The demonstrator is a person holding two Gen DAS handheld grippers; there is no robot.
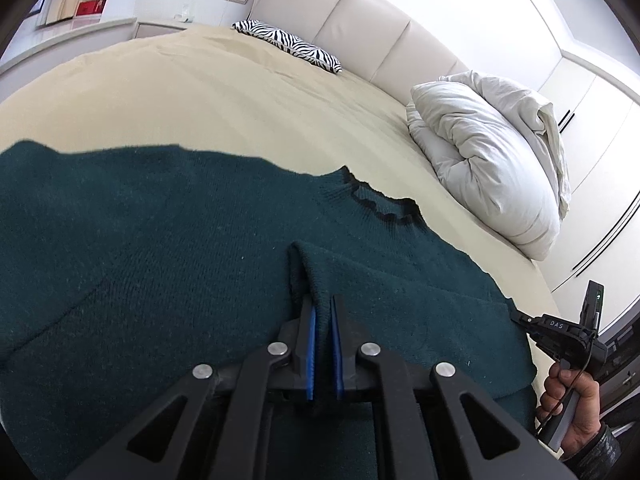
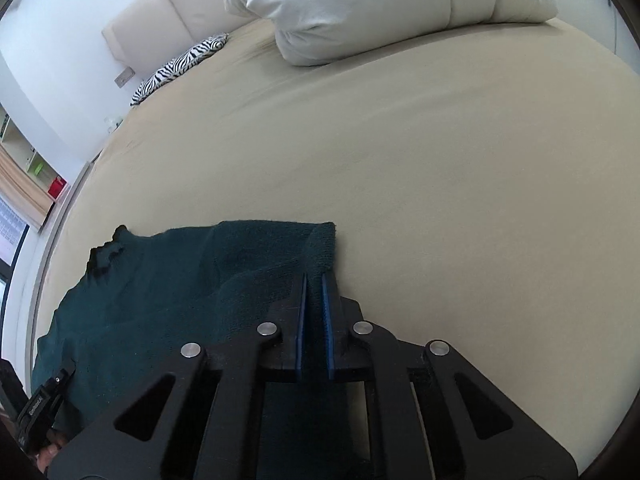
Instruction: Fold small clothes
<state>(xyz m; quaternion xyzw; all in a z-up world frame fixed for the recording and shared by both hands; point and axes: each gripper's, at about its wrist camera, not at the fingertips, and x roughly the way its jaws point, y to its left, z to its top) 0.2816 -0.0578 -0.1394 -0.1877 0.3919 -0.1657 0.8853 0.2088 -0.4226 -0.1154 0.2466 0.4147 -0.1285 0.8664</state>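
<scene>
We see a dark green sweater [image 1: 140,240] spread flat on the beige bed [image 1: 200,92], near the bed's front edge. Our left gripper [image 1: 322,308] pinches a raised fold of the knit between its blue pads [image 1: 311,344]; the fold stands up just ahead of the fingertips, with the collar [image 1: 384,204] beyond it. Our right gripper [image 2: 314,284] likewise pinches a bunched end of the sweater [image 2: 160,280], which sits right at its tips and trails back between the pads [image 2: 327,332] toward the camera.

In the left view the right gripper [image 1: 520,316] shows at the sweater's right edge, held by a hand [image 1: 572,408], and its body reads "DAS". In the right view the left device at the lower left bears small writing we cannot read.

The sweater's long axis runs across the bed, parallel to the front edge, and the collar points toward the headboard [image 1: 360,12]. A white duvet [image 1: 492,160] and a zebra pillow [image 1: 288,44] lie by the headboard, well apart from the sweater.
</scene>
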